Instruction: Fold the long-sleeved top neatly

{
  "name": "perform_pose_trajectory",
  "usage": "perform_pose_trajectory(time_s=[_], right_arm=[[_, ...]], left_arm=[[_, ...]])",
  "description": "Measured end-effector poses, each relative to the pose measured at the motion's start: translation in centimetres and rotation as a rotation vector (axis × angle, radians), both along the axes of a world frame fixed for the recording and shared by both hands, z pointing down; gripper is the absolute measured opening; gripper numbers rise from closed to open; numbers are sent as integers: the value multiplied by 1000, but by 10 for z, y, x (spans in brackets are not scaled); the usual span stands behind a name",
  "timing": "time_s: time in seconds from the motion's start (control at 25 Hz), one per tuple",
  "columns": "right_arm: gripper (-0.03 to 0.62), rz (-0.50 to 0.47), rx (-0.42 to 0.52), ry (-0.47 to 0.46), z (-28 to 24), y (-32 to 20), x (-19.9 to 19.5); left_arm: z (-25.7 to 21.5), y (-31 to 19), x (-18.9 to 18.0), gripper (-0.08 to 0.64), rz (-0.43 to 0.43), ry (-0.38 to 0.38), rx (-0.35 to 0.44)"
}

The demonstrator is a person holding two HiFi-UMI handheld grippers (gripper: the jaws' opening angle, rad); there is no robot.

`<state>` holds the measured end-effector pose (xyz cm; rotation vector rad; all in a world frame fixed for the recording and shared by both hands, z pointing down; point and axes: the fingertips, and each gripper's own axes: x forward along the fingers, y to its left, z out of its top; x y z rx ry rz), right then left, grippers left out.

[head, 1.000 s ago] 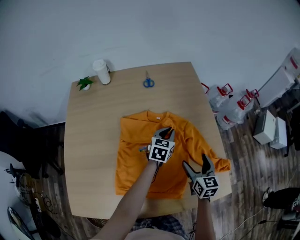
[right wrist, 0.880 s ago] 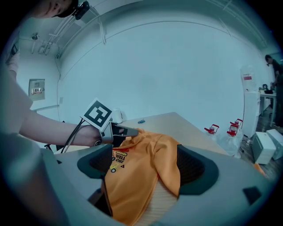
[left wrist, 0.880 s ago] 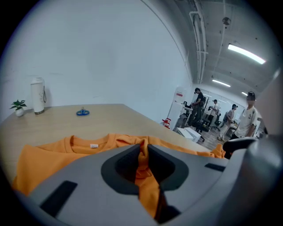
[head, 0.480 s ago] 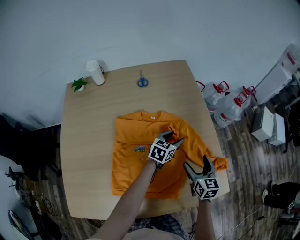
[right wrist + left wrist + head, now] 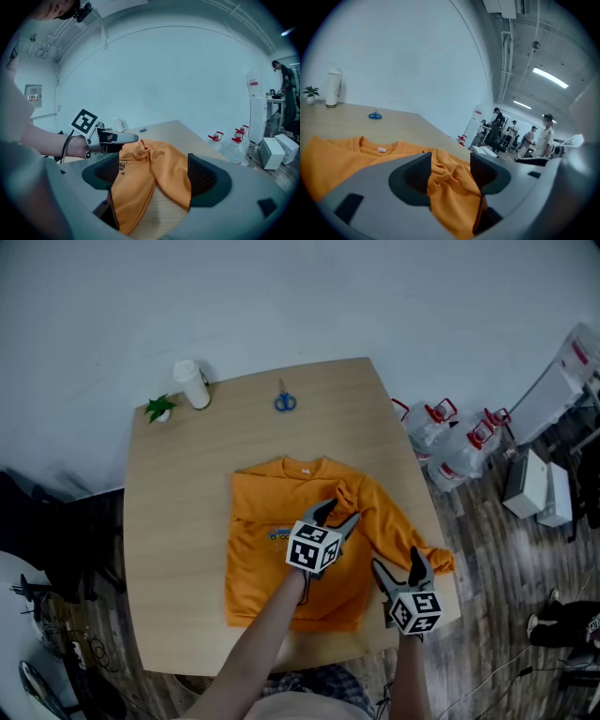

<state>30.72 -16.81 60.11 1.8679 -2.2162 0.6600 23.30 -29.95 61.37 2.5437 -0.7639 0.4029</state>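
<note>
Could read little of the chest print, half covered by the marker cube of the left gripper. Lost the middle of the hem beneath the person's forearm. Could not place the second sleeve in any view.

Found the orange top lying front-up on the wooden table, collar toward the far edge. Followed one sleeve out to the near right corner, with its cuff at the table's edge.

Read the left jaws, in the left gripper view, as pinching a bunched ridge of orange cloth near the shoulder. Saw that cloth packed from pad to pad and raised above the fabric around it. Saw the same raised peak at those fingertips from the right gripper view.

Read the right gripper as spread wide and holding nothing, poised over the sleeve close to the cuff. Saw cloth and bare wood alike through the gap between its jaws. Could not tell whether touching the sleeve or just above it.

Noted a white cup along the far edge, well apart from the top, with a small green plant just beside it and blue scissors farther right. Made out water jugs on the floor past the right edge. Glimpsed several people far off in the left gripper view, too small for detail.
</note>
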Motion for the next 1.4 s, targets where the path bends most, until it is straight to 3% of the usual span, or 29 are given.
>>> perform_pose_trajectory(time_s=[0.24, 0.48, 0.64, 0.96, 1.2, 1.4], right_arm=[[443, 26, 21, 3, -8, 1, 9], [443, 65, 34, 9, -13, 12, 25], [442, 80, 37, 10, -14, 20, 33], [442, 102, 9, 24, -9, 41, 52], [442, 136, 4, 27, -6, 49, 69], [442, 151, 9, 27, -8, 48, 74]], left_arm=[[-18, 4, -45, 247, -102, 32, -11], [-21, 12, -53, 247, -113, 22, -13], [-8, 8, -40, 247, -89, 1, -42], [46, -22, 17, 267, -29, -61, -182], [54, -7, 63, 280, 107, -119, -171], [39, -4, 55, 282, 92, -99, -143]])
